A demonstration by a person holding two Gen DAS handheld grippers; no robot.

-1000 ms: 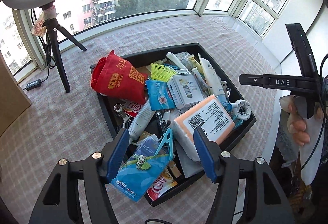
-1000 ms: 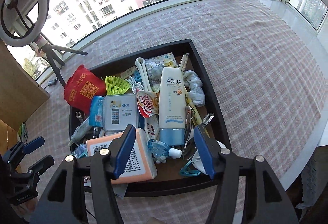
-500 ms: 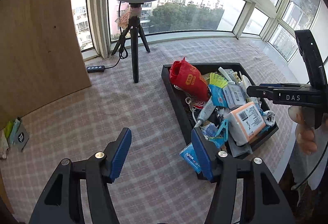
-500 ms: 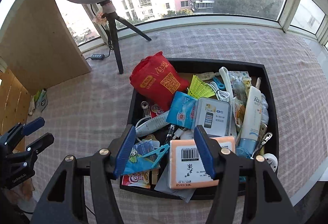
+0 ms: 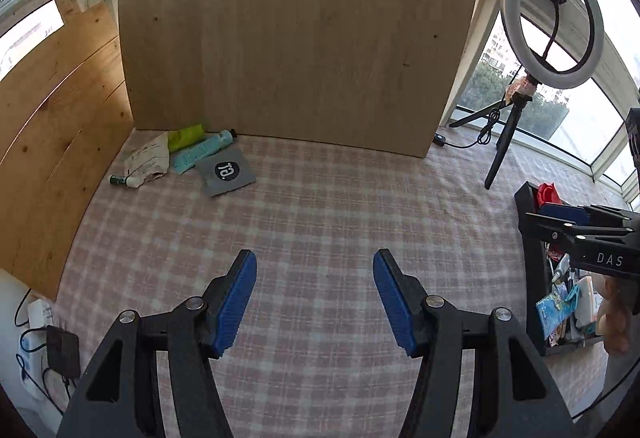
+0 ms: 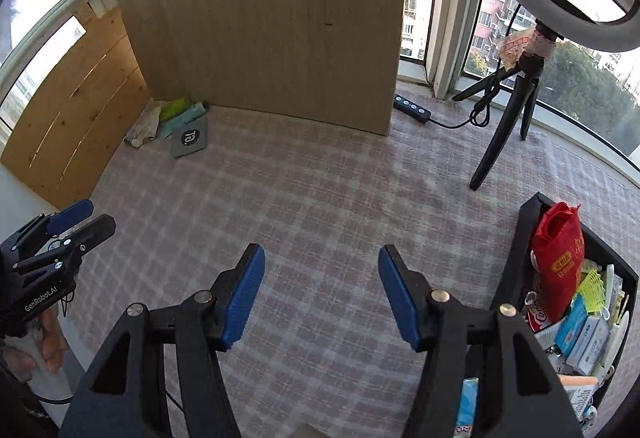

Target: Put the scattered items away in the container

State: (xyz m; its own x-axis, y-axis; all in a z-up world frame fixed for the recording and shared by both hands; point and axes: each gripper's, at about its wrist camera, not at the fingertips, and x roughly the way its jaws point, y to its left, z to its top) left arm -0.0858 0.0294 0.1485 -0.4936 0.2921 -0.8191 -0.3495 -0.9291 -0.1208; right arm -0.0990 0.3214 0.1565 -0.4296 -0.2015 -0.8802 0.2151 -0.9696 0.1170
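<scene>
Both the left tongs (image 5: 314, 302) and the right tongs (image 6: 320, 296) hang released and empty over the pink checked tabletop (image 5: 320, 205). The black rectangular tray (image 6: 520, 238) at the right is heaped full; adding more could spill items over its rim. A grey square pouch (image 5: 225, 171), a teal tube (image 5: 202, 151) and a green tube (image 5: 185, 137) lie clustered, flat, well apart from it in the corner by the wooden boards (image 5: 280, 29).

Tray full, few items loose at far left corner.
Black tray (image 6: 520, 238) at right, crammed w/ packets, red bag (image 6: 558, 250) upright at its far end. By the boards far left: green tube (image 5: 185, 137), teal tube (image 5: 202, 151), white pouch (image 5: 146, 159), grey packet (image 5: 225, 172), lying flat, touching.
</scene>
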